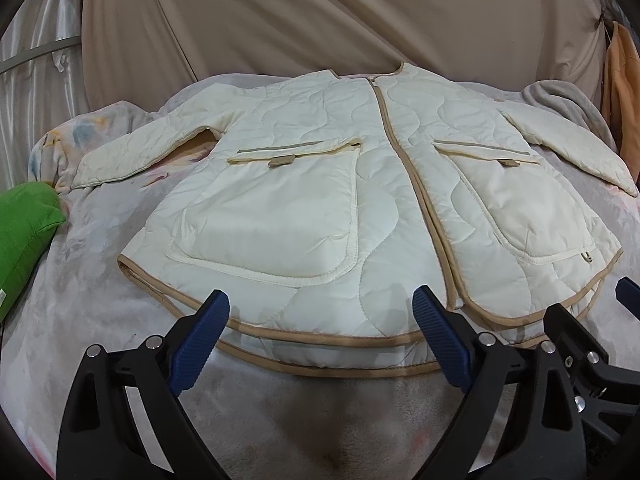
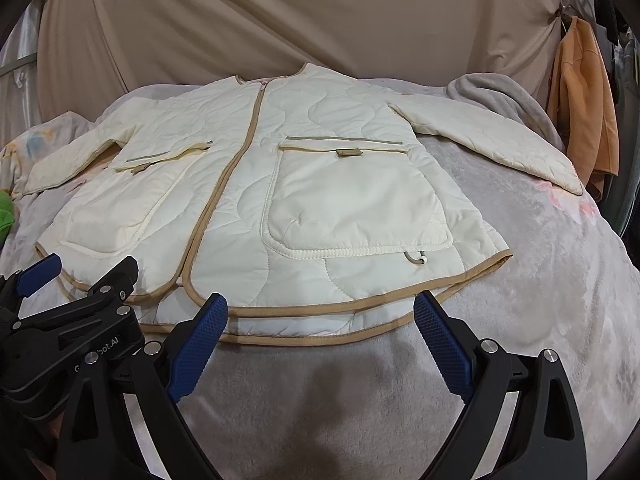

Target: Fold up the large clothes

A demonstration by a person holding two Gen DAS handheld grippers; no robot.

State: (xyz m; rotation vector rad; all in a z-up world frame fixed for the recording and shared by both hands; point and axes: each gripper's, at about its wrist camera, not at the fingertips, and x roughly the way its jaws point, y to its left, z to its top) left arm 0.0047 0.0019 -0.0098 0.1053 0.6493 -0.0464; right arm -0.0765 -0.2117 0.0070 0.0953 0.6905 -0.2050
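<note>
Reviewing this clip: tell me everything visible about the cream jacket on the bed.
The cream jacket is quilted and looks like smooth nylon, with tan binding along hem, neckline and the zipped-up front. It has two large patch pockets with tabbed flaps. It lies flat, front up, unfolded, collar away from the cameras, both sleeves angled outward, on a grey plush blanket. Neither hand-held gripper touches it; both hover open near the hem.

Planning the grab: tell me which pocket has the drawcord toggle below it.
The patch pocket on the right gripper's side; a looped cord with a toggle hangs below it. The other pocket shows none.
</note>
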